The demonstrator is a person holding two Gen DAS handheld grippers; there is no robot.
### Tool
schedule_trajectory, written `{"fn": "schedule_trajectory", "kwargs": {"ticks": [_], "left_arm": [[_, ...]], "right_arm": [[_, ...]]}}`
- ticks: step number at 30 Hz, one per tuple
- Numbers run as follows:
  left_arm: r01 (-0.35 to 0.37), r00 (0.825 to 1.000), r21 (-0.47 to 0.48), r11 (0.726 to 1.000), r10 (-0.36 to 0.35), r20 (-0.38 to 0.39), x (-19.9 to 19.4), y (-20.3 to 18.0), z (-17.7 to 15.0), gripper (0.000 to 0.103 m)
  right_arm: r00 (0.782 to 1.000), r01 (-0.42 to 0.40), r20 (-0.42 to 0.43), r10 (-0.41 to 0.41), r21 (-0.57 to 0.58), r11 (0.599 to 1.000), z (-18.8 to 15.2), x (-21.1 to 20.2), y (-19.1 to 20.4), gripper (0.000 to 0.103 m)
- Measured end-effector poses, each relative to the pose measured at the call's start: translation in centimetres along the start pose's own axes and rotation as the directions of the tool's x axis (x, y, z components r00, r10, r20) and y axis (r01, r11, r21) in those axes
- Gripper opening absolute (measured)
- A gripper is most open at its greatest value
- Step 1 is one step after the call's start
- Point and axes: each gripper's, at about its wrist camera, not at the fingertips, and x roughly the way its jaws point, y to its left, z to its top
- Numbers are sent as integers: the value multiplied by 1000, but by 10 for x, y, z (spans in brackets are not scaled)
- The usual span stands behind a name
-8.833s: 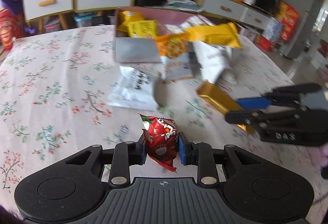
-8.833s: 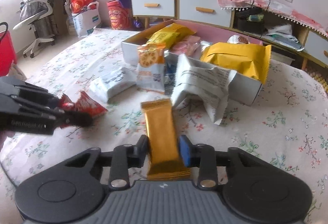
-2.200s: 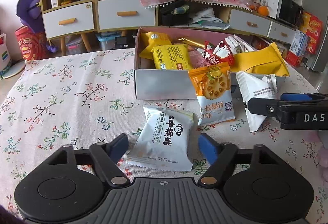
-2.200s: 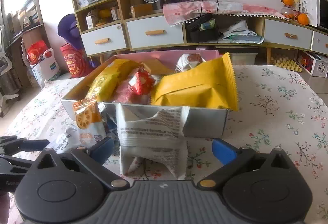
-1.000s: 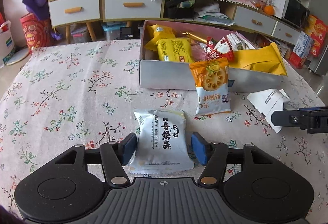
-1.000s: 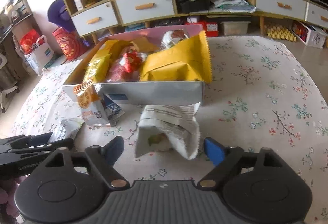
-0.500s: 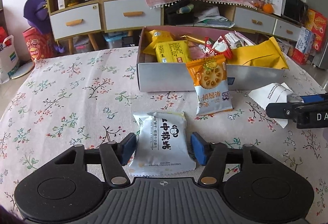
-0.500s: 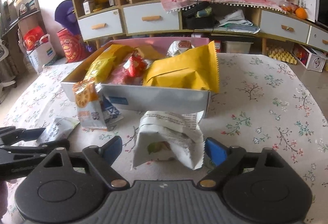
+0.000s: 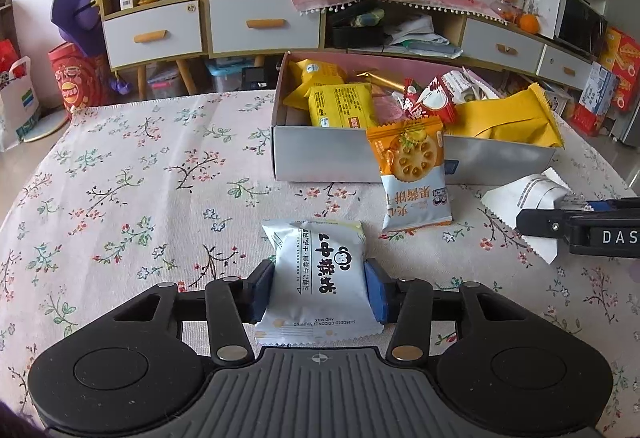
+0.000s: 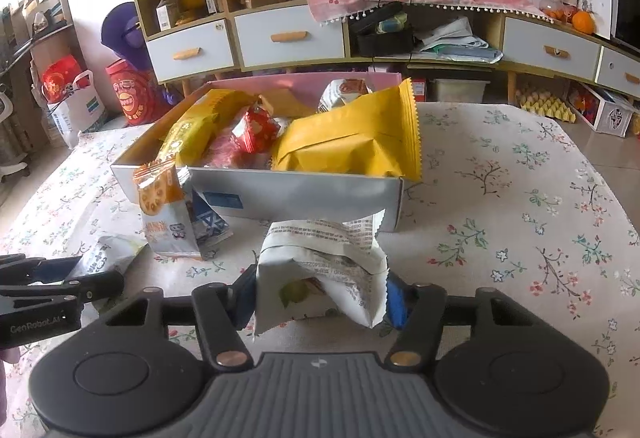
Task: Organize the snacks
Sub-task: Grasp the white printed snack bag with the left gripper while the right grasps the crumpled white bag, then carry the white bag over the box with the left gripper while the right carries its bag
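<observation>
— Tablecloth with flowers is seen at the left. What is gripped there?
— A pale blue packet is clamped flat on the cloth between the blue pads of the left gripper.
— And further right?
— An orange biscuit bag is leaned against the grey box, which is filled with yellow and red snacks. At the right, a white printed bag is pinched by the right gripper, just before the box.
</observation>
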Motion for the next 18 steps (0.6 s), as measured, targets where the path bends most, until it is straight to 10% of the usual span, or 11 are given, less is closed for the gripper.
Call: {"fn": "schedule_trajectory", "kwargs": {"ticks": [18], "left_arm": [[28,999,-66,997,-25,41,-15,6,19,45]], "right_arm": [[998,-57,23,57,15,998,17,-26,10,45]]}}
